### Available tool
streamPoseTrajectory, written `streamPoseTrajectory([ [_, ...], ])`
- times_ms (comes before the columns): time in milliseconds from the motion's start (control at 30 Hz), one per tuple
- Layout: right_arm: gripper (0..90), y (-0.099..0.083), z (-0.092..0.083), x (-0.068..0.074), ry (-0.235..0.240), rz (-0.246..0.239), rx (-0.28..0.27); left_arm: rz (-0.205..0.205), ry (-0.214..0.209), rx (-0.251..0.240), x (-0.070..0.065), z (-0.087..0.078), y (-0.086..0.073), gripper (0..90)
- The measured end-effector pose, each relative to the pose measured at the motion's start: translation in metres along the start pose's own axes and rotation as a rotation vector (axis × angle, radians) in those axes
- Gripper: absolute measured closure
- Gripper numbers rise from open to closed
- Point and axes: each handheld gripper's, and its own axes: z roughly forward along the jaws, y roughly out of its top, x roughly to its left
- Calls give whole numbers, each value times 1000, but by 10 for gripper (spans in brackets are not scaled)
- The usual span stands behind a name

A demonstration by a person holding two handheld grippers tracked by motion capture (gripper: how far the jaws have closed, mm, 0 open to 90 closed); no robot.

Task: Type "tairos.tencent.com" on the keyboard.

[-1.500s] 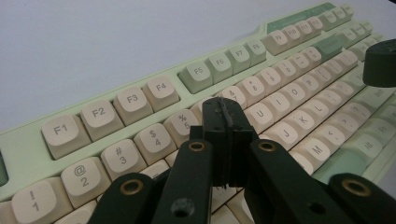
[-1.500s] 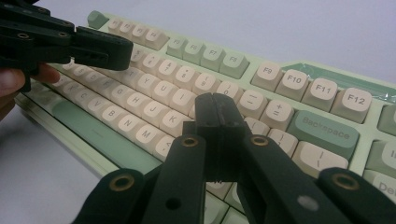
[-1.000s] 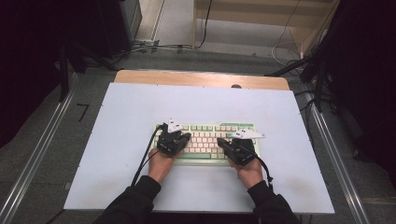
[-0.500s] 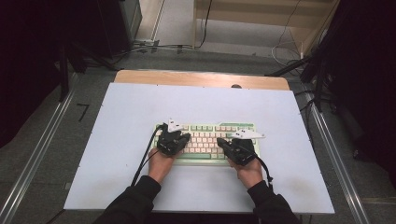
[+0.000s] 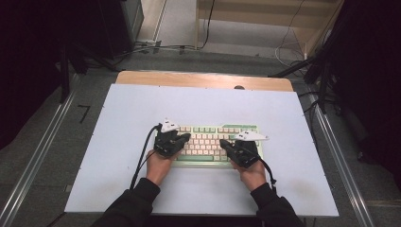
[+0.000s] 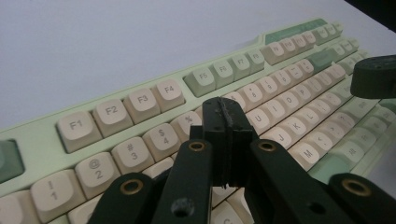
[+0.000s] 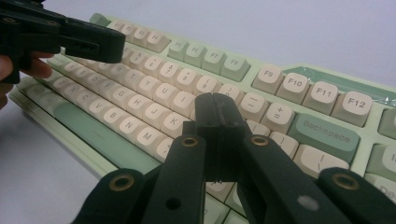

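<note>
The keyboard (image 5: 208, 143) lies on the white worktop (image 5: 118, 156), slightly toward six o'clock of centre; the left hand-held gripper (image 5: 182, 137), jaws pressed together on nothing, hovers over its nine-o'clock keys; the right hand-held gripper (image 5: 226, 144), likewise pressed together, hovers toward three o'clock; judging by this, key-pressing is underway, its progress unclear.

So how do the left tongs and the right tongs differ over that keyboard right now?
The left tongs hover over the keyboard's left half, their tips above the number row near the 5 key; the right tongs hover over its right half, tips around the O and P keys. In the high view the left tongs point up and right, the right tongs up and left. Both are shut with nothing between the jaws.
</note>
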Motion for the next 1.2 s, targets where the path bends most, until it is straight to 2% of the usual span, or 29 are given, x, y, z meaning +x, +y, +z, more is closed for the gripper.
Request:
streamPoseTrajectory([
  [367,874,3,3,-1,1,6,-4,-1,8,-6,9,-16,-3,900],
  [633,873,7,9,1,2,5,-6,5,44,5,19,-27,-11,900],
  [933,874,10,13,3,4,-1,-9,-16,51,17,28,-36,-19,900],
  [1033,874,11,15,4,6,-1,-10,-35,45,22,32,-39,-21,900],
  [1200,873,11,16,5,8,0,-6,-33,45,40,33,-39,-25,900],
])
